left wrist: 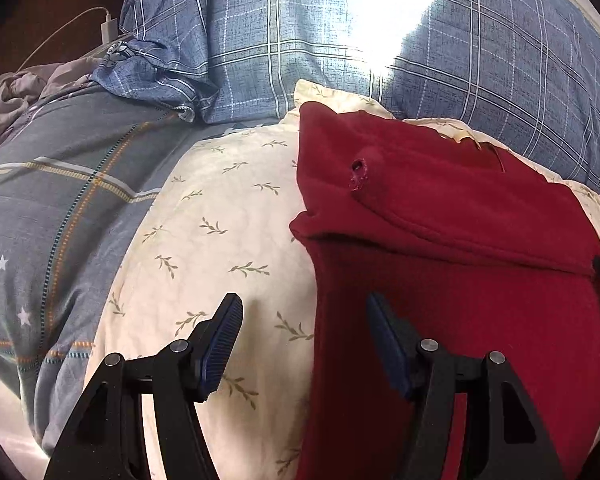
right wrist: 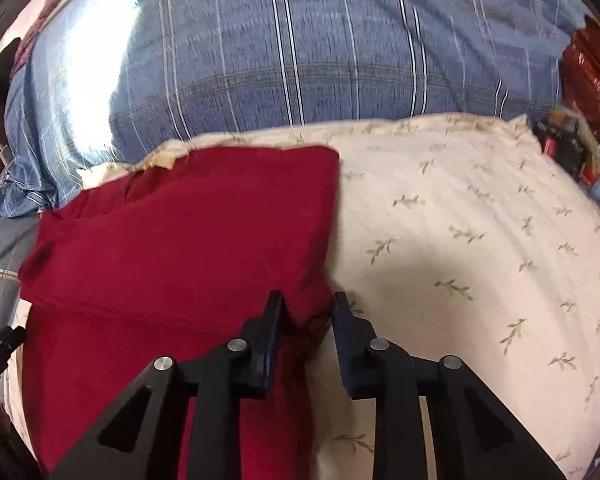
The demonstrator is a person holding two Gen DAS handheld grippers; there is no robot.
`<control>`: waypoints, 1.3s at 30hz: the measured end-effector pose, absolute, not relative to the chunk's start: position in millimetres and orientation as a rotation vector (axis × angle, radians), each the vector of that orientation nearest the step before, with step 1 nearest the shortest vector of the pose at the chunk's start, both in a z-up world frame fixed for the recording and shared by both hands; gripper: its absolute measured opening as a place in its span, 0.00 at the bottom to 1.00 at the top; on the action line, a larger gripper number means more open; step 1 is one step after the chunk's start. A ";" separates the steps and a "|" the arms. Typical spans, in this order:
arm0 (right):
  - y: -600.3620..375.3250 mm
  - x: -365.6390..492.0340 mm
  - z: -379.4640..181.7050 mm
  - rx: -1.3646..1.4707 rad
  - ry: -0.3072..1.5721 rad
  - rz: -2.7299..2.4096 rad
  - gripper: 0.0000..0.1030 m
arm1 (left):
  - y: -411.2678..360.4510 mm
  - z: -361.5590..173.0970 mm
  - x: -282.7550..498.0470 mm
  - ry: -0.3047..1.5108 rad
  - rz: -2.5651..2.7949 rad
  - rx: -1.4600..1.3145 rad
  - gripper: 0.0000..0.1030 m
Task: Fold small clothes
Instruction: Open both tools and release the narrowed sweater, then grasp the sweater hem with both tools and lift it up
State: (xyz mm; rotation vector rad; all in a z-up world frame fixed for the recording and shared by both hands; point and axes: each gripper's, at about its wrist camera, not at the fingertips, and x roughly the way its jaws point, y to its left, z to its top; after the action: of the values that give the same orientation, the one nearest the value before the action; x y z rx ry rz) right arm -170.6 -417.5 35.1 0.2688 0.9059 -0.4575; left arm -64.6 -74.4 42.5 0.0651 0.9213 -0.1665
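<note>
Lying folded, soft fleecy red garment (left wrist: 440,240) on leaf-print cloth (left wrist: 220,240)

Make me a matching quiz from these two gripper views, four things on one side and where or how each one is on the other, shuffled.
Things:
1. red garment
2. cream leaf-print cloth
3. left gripper
4. white charger

States:
A. far corner, cable attached
B. open, straddling the garment's edge
C. spread beneath the garment
D. part folded, top layer over the lower part

Pairs: 1-D, 2-C, 3-B, 4-A
</note>
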 end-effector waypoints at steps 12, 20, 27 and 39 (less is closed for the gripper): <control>-412.8 -190.2 42.1 0.344 0.925 -0.409 0.36 | -66.0 49.6 -90.1 0.921 -0.173 0.075 0.61; -374.0 -239.7 45.0 0.322 0.988 -0.240 0.52 | -60.5 52.2 -115.3 0.955 -0.263 0.068 0.62; -361.2 -284.5 28.5 0.392 1.059 -0.151 0.52 | -39.7 40.5 -142.6 1.043 -0.302 0.057 0.64; -336.0 -343.7 3.5 0.506 1.157 0.039 0.54 | -15.7 28.8 -195.3 1.145 -0.353 0.041 0.65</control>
State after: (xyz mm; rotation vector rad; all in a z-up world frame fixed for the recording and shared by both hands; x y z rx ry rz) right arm -343.7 -336.0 3.5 0.5057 1.1570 0.0386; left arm -195.3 -15.7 28.8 0.0408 1.1445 -0.3530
